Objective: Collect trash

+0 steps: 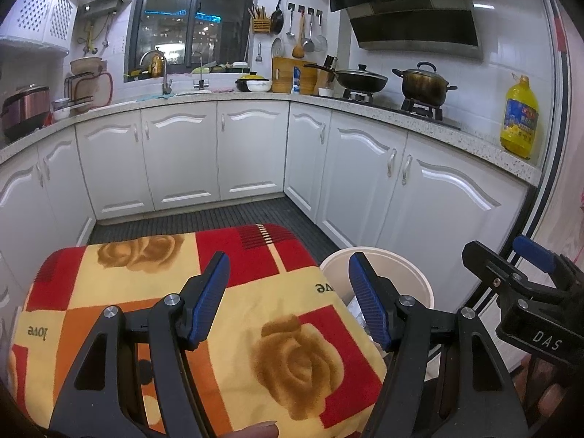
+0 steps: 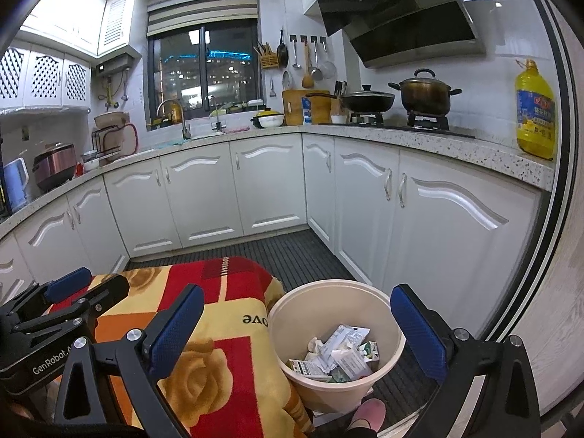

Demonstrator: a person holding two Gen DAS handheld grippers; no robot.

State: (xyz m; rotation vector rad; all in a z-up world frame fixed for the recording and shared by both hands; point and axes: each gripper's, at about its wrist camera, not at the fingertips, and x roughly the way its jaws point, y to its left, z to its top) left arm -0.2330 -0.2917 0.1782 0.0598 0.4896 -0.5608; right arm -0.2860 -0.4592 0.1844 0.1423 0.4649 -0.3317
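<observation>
Fingers of the left gripper stood spread wide with nothing between them, above the rose-patterned blanket draped over the desk. The right gripper was likewise parted and empty; between and below its fingers sat the cream wastebasket on the floor, just beside the blanket's edge, holding crumpled wrappers and small cartons.

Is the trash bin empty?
No, the bin has crumpled wrappers and small cartons piled in its bottom, seen from the right wrist view.
</observation>
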